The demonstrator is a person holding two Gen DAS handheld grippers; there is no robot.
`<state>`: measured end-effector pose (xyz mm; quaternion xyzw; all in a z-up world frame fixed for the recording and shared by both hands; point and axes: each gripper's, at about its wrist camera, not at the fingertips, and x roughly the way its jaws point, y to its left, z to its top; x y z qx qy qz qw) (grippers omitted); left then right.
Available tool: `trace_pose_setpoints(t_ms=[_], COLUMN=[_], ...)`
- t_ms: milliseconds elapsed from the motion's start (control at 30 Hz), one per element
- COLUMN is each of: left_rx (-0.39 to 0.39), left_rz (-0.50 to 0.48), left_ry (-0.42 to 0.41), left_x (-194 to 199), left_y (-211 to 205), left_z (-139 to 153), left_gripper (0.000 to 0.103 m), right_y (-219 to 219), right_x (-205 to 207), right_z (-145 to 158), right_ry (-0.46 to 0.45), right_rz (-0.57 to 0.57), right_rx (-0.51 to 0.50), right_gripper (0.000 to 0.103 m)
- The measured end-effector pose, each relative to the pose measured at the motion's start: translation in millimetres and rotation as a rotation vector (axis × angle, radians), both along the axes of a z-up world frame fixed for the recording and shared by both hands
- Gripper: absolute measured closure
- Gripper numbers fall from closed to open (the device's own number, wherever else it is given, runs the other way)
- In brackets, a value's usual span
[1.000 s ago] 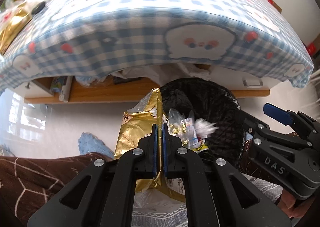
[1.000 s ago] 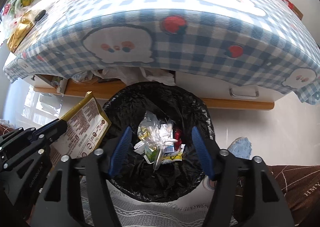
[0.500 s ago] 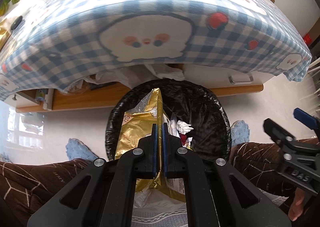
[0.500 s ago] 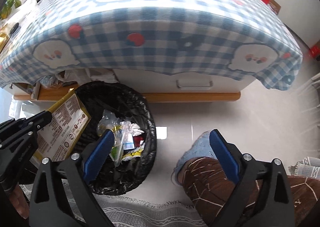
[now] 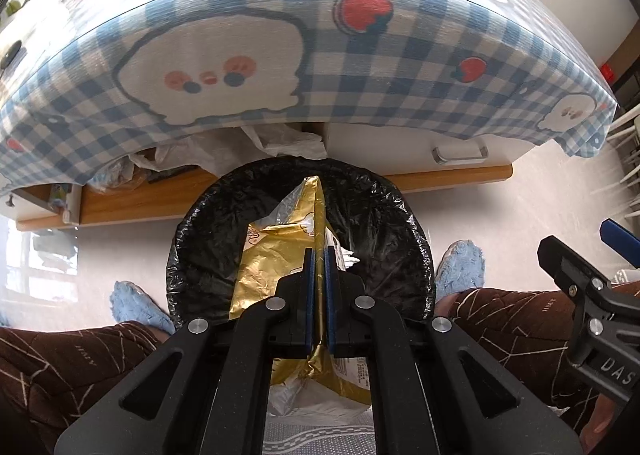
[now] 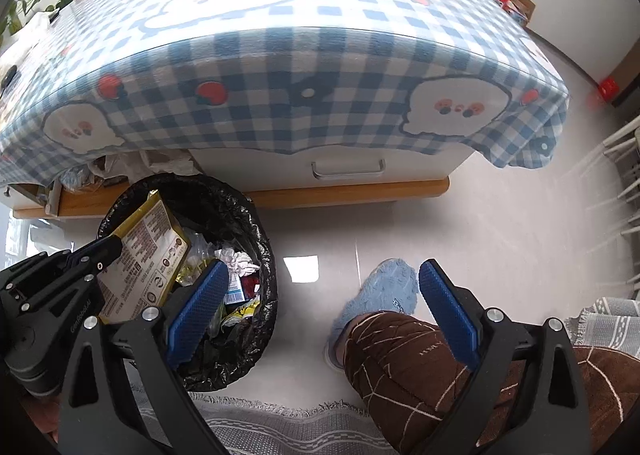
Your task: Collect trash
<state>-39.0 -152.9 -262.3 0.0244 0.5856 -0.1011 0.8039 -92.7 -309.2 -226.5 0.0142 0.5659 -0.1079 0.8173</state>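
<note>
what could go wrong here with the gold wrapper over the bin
1. The gold wrapper is large and the black-lined bin already holds trash; released, it may prop against the rim instead of dropping in.
2. The left hand-held gripper pinches it by one thin edge, so it could stick to a pad on release.
3. The open, empty right hand-held gripper hangs over the person's knee and slipper, away from the bin, and can't readily help.
</note>
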Motion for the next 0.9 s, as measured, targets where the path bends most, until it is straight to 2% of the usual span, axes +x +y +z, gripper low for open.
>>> trace_pose_setpoints(t_ms=[67,167,200,233,300,367,400,600,700,900], left_rx=[0.003,0.02,0.025,0.026,0.027,0.031,0.034,0.039,0.01,0.006], left_rz=[-0.001,0.006,0.013,0.024,0.046,0.056,0.067,0.151,0.162,0.174], left_ry=[0.0,-0.008,-0.016,-0.024,-0.031,-0.025,-0.033,-0.145,-0.17,-0.234], left_x=[0,1,0,0,1,2,3,3,-3,-15], left_y=[0,3,5,9,18,28,34,76,93,117], left_z=[-1,-1,0,1,2,6,10,57,76,115], left_gripper=[0.098,0.091,0.081,0.066,0.055,0.05,0.043,0.011,0.006,0.006], right_y=[-1,2,4,5,9,16,20,42,53,69], right_x=[1,4,5,6,9,13,15,20,20,11], right_z=[0,-2,-3,-4,-5,-4,-2,17,31,69], right_ry=[0.003,0.006,0.005,0.005,0.005,0.002,-0.005,-0.066,-0.093,-0.18], right_rz=[-0.004,-0.004,-0.002,0.0,0.006,0.019,0.033,0.084,0.107,0.152], right_rx=[-0.002,-0.006,-0.009,-0.013,-0.011,-0.002,-0.002,0.024,0.04,0.059], right_gripper=[0.011,0.011,0.011,0.011,0.011,0.011,0.011,0.011,0.011,0.01])
